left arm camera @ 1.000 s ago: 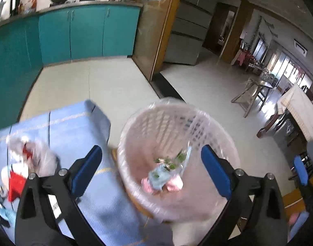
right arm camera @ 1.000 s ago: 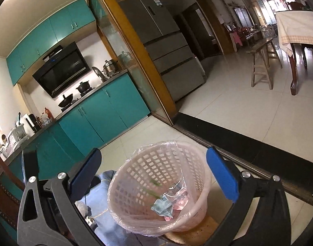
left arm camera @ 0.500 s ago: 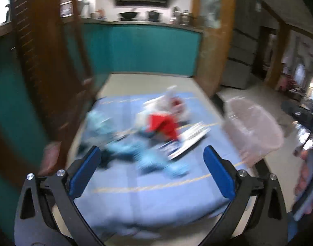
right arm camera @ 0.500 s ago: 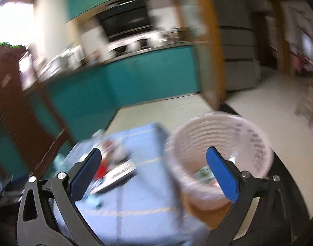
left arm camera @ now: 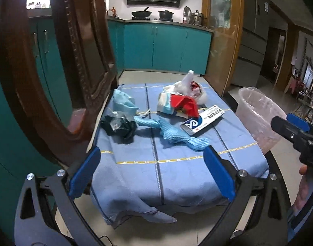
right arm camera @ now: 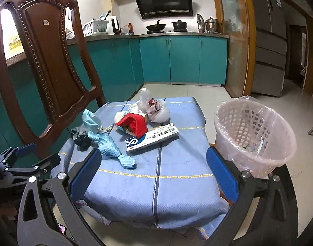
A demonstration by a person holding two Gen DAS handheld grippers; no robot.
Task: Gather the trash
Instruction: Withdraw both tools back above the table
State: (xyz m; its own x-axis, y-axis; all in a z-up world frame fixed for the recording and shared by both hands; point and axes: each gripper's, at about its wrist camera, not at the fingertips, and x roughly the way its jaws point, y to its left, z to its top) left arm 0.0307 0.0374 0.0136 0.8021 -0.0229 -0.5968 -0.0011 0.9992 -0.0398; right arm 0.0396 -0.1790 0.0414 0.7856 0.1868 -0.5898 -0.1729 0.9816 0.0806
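Note:
Trash lies piled on a blue-clothed table (left arm camera: 176, 164): a blue and white carton (left arm camera: 203, 120) (right arm camera: 152, 138), red crumpled paper (left arm camera: 186, 103) (right arm camera: 134, 124), a white plastic bag (left arm camera: 189, 88) (right arm camera: 156, 110), a light blue cloth (left arm camera: 172, 132) (right arm camera: 113, 149), a black wad (left arm camera: 119, 126) (right arm camera: 82, 140) and a pale blue mask (left arm camera: 122, 101) (right arm camera: 89, 120). A pink lined basket (left arm camera: 261, 114) (right arm camera: 252, 137) stands at the table's right edge with scraps inside. My left gripper (left arm camera: 151, 174) and right gripper (right arm camera: 153, 173) hover open and empty over the near edge.
A carved wooden chair (left arm camera: 60, 65) (right arm camera: 49, 67) stands close on the left of the table. Teal cabinets (right arm camera: 183, 59) line the back wall, and a grey fridge (right arm camera: 269, 41) is at the right. Tiled floor (right arm camera: 176, 90) lies beyond the table.
Both grippers have swung left from above the basket and now face the table with the trash pile. Both stay open and empty. The basket now sits at the right.

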